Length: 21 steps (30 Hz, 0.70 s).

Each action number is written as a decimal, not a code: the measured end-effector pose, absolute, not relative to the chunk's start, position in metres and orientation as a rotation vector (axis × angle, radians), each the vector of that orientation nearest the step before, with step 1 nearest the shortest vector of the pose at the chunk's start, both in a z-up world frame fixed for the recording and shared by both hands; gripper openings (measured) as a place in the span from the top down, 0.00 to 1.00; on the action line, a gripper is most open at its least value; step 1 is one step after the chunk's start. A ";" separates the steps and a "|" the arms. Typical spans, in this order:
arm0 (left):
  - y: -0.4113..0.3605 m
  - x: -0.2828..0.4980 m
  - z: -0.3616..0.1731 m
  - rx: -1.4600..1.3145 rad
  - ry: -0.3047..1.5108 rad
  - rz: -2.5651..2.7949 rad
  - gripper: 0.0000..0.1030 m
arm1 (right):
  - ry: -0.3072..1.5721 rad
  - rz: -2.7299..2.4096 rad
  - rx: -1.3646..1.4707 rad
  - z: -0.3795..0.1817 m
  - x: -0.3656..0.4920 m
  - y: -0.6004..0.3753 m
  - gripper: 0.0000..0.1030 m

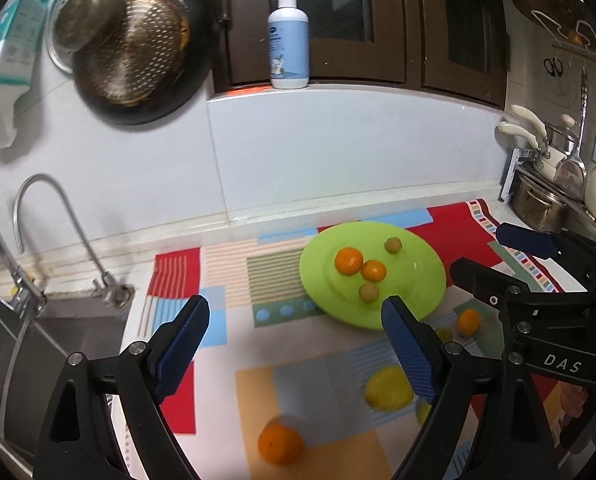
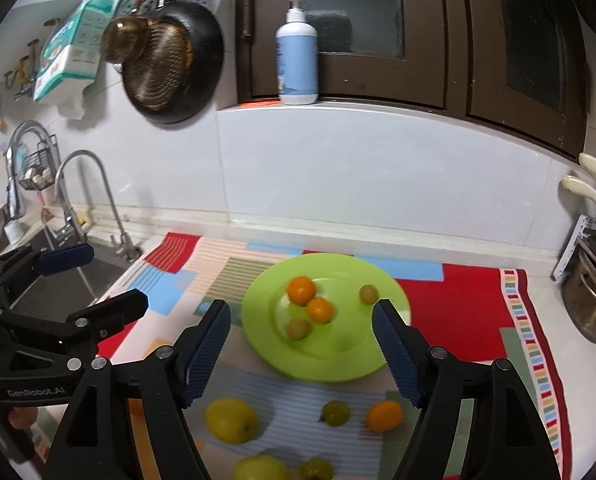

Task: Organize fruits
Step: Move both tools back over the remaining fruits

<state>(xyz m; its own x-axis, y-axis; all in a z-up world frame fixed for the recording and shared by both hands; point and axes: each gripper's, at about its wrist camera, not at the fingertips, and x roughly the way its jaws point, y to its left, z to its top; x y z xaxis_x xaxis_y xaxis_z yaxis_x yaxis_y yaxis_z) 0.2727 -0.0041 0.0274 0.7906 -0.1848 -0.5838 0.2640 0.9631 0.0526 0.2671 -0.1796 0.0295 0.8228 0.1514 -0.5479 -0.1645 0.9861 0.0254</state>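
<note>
Both tongs hang released above the counter, gripping nothing. The left tongs [image 1: 296, 344] stand wide apart over the patchwork mat [image 1: 226, 268], with a blurred orange [image 1: 280, 444] low between their arms and a yellow apple [image 1: 389, 388] partly behind their right-hand finger. The right tongs [image 2: 301, 348] gape just as wide, framing the near rim of the green plate [image 2: 381, 280].

On the plate already sit two oranges touching each other, the bigger orange [image 2: 301, 290] and the smaller orange [image 2: 320, 309], plus two small greenish-brown fruits well apart from one another. Loose on the mat in front of the plate lie, in the right wrist view, the yellow apple, a small green fruit [image 2: 335, 413], a small oval orange fruit [image 2: 383, 415], and two more yellowish fruits at the bottom edge.

The step in hand looks like the approach for another pick: the plate is partly filled and several fruits remain on the mat. The next move calls for lowering one pair of tongs around a single fruit, closing gently on it since round fruit may roll, then carrying it to a bare part of the plate.
</note>
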 end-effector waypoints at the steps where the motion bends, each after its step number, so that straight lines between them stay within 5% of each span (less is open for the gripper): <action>1: -0.001 0.269 0.027 0.136 0.614 -0.234 0.14 | 0.583 0.175 -0.023 0.029 0.264 -0.176 0.28; 21: 0.040 0.224 -0.015 0.148 0.707 -0.184 0.12 | 0.741 0.269 -0.068 -0.009 0.237 -0.129 0.28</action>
<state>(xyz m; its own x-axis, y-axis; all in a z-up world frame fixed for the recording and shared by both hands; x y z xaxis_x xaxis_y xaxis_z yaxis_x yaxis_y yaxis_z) 0.2240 0.0401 -0.0148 0.7452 -0.1176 -0.6564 0.2173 0.9734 0.0723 0.2373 -0.1289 -0.0087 0.7050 0.2178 -0.6749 -0.2655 0.9635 0.0337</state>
